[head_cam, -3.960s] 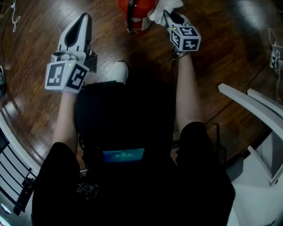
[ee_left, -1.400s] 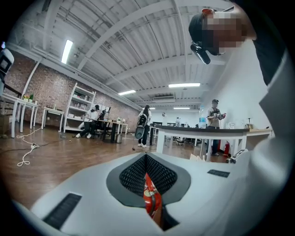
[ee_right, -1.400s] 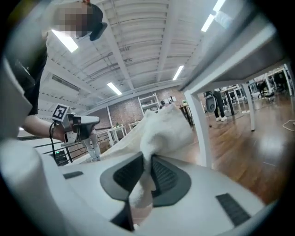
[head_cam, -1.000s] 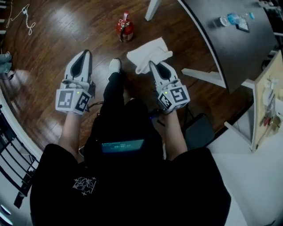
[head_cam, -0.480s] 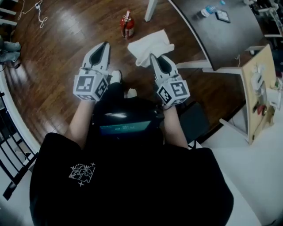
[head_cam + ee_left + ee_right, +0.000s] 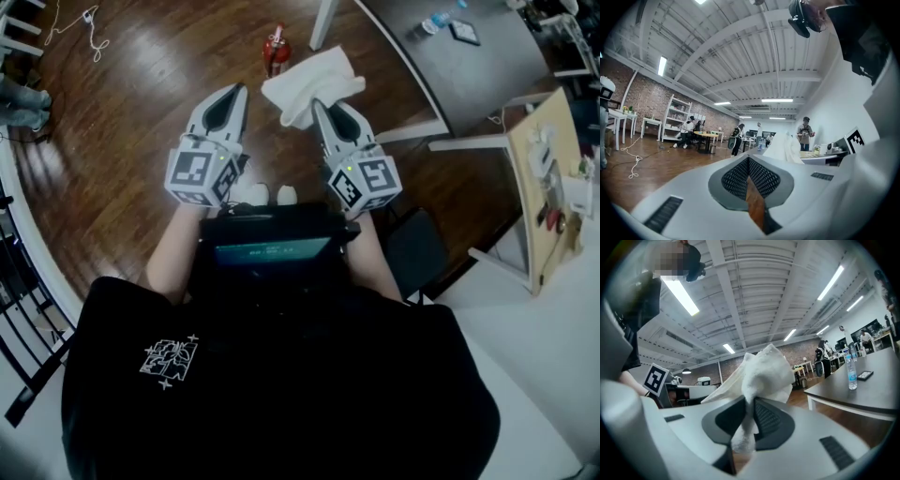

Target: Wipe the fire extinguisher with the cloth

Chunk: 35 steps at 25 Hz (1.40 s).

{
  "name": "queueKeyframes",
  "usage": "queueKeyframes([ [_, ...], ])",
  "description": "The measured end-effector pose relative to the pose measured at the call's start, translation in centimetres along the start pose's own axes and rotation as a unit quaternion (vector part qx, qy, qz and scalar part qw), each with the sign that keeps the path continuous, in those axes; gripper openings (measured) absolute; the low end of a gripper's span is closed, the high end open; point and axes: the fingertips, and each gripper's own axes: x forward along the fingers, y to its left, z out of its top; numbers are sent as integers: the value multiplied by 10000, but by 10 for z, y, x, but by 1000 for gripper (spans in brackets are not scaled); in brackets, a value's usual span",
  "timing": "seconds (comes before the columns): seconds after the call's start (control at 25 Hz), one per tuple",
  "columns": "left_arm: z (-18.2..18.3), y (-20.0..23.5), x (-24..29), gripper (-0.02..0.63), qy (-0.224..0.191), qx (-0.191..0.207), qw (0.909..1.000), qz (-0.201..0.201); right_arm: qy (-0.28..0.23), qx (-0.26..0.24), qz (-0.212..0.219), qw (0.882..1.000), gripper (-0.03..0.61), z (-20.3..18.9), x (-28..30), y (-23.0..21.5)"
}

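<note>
- Cloth (image 6: 309, 80), white and bunched, pinched in the right tool (image 6: 317, 105). In the right gripper view, jaws closed onto a fold, with the rest of the cloth billowing up past the tips.
- Nothing in the left tool (image 6: 234, 91). In the left gripper view, jaws closed with pads meeting at the tips and only brown wood showing through the slit behind them.
- Both tools held side by side and near each other above the floor, tips pointing away from the person, marker cubes toward the body.
- Red fire extinguisher (image 6: 275, 49) standing upright on the brown wood floor (image 6: 141, 122). Seen in the head view beyond the tool tips, roughly between the two, just above the upper left edge of the cloth. Clear of both tools.
- Toes of two white shoes (image 6: 253, 194) on the floor, showing just behind the marker cubes.
- Dark tabletop (image 6: 487, 75) off to the right, carrying a clear bottle (image 6: 436, 21) and a small dark flat item (image 6: 466, 31). Both well apart from the fire extinguisher.
- Pale cable (image 6: 80, 19) lying in loops on the floor at the far left.
</note>
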Motion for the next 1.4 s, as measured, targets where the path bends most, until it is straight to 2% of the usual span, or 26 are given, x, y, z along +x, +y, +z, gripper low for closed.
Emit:
queueKeyframes([
  [0.28, 4, -2, -14, 2, -34, -170, 9998, -120, -10, -155, 22, 9999, 66, 8, 0, 23],
  [1.4, 17, -11, -1, 2, -129, -73, 9997, -211, 39, -224, -44, 9997, 67, 7, -3, 9],
])
